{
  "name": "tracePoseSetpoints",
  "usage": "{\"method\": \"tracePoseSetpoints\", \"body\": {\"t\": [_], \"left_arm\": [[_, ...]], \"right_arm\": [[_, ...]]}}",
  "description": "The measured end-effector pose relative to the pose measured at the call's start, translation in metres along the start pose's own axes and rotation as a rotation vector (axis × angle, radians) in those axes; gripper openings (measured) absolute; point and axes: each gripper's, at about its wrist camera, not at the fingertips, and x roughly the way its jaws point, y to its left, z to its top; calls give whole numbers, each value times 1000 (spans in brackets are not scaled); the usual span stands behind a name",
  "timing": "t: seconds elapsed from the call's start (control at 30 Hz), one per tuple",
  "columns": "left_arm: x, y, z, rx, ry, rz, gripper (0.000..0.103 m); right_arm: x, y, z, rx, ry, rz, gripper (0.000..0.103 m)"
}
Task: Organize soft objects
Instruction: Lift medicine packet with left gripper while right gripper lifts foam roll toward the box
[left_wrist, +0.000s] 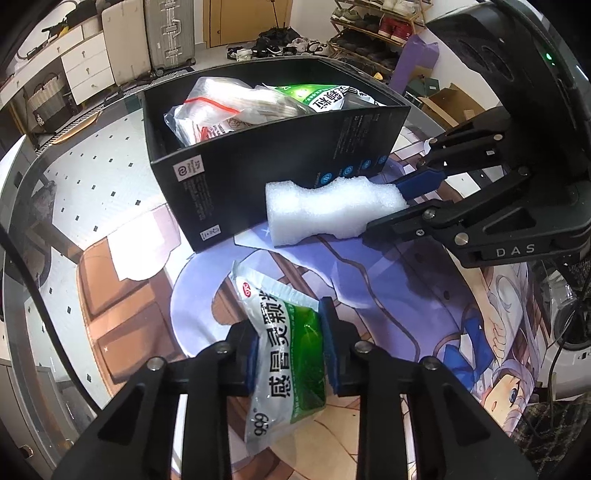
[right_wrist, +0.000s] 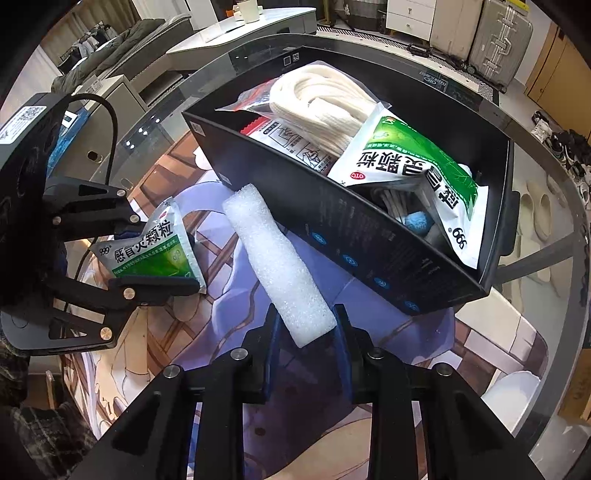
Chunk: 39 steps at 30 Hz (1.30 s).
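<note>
Gripping a green-and-white medicine sachet (left_wrist: 284, 354) between its blue pads, the left gripper (left_wrist: 290, 350) is clenched on it above the printed mat (left_wrist: 388, 295). The right gripper (right_wrist: 306, 332) is clamped on one end of a white foam block (right_wrist: 273, 258), which stretches toward the black box (right_wrist: 351, 236). Beyond, the box sits on the glass table (left_wrist: 74, 177), holding another green sachet (right_wrist: 417, 173) and a bagged white cord bundle (right_wrist: 317, 99).
</note>
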Motion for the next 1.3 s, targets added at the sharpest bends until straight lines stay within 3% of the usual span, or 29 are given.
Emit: {"method": "tracePoseSetpoints", "body": {"t": [0.63,1.3], "left_arm": [[-10,-3,2,-50,-37,36,14],[-28,-21,22,-3,-63,103,11]], "right_arm": [[-32,-12,-31,52,-38,1,26],[-65,-14,-50,63,-101,-22,26]]}}
